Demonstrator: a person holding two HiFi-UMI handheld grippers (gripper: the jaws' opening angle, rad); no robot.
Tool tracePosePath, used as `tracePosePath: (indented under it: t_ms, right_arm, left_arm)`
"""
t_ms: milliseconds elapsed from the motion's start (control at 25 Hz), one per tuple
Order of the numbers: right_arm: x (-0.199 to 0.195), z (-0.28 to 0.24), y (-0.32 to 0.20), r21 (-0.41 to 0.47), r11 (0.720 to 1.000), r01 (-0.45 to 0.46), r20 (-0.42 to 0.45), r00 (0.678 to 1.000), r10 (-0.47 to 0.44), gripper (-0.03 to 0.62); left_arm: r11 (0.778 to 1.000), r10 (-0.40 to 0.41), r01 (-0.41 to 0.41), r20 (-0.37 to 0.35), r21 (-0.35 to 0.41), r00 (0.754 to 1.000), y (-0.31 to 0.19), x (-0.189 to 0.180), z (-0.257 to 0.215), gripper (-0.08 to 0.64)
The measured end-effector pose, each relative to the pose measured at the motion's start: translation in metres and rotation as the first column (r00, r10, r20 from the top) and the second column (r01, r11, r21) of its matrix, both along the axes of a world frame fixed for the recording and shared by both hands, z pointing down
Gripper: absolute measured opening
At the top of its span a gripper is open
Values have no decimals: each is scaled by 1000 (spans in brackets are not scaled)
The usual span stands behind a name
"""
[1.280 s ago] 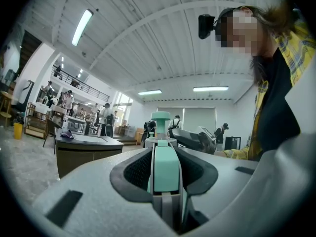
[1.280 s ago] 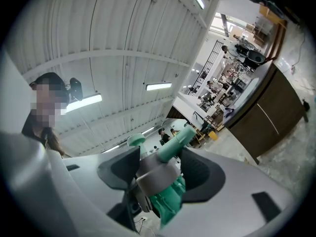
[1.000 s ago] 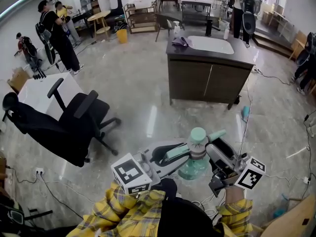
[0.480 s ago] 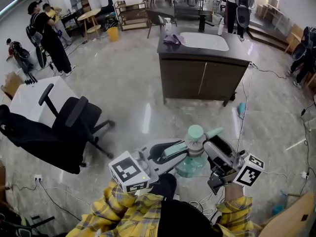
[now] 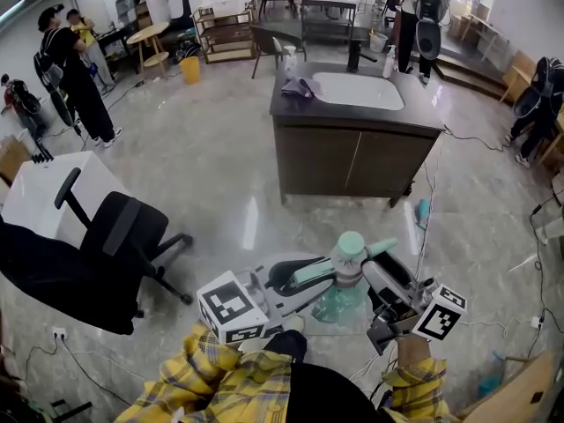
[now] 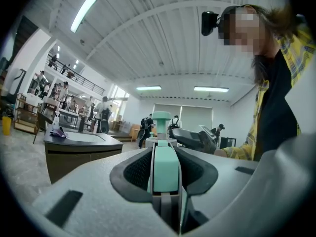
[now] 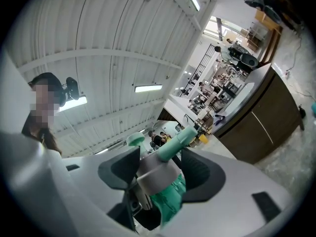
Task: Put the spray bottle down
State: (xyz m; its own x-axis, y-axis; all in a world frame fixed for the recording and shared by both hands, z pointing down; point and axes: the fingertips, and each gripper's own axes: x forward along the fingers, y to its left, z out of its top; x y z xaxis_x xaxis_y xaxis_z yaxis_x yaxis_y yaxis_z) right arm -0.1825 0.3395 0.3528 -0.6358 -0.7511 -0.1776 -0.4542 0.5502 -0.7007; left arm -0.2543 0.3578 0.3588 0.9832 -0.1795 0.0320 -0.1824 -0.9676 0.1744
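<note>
Since a second ago the dark counter (image 5: 423, 118) has drawn closer in the head view and sits further left, and the black office chair (image 5: 110, 249) has slid toward the lower left corner. Both grippers keep the same hold on the spray bottle (image 5: 345, 282).

At this moment the bottle hangs upright in the air above the pale stone floor (image 5: 220, 166), well short of the counter's front edge and touching no surface. Its body is clear green, with a grey collar and a mint head.

Coming in from the side, the left gripper (image 5: 306, 278) has its jaws closed onto the bottle's mint trigger (image 6: 162, 168), which fills the narrow gap between the dark pads. From the other side, the right gripper (image 5: 374, 277) pinches the bottle at its grey collar (image 7: 157, 176), with the green body below the pads.

On the counter, a white sink basin (image 5: 357, 90) takes up the middle, and a purple cloth (image 5: 296, 87) lies near the left end.
</note>
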Motion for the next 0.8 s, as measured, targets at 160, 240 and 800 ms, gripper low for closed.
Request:
tracePosePath:
  t_ms: [160, 240, 800]
  right_arm:
    - [1, -6, -29, 2, 1000, -8, 6, 1000, 8, 241]
    - [0, -7, -43, 4, 1000, -10, 2, 1000, 10, 241]
    - [-18, -7, -128, -13, 999, -51, 10, 999, 51, 241]
  left_arm:
    - [1000, 8, -8, -10, -9, 1000, -29, 1, -6, 120]
    - [1000, 11, -11, -11, -4, 1000, -44, 0, -7, 120]
    - [999, 52, -52, -30, -13, 998, -131, -19, -8, 120]
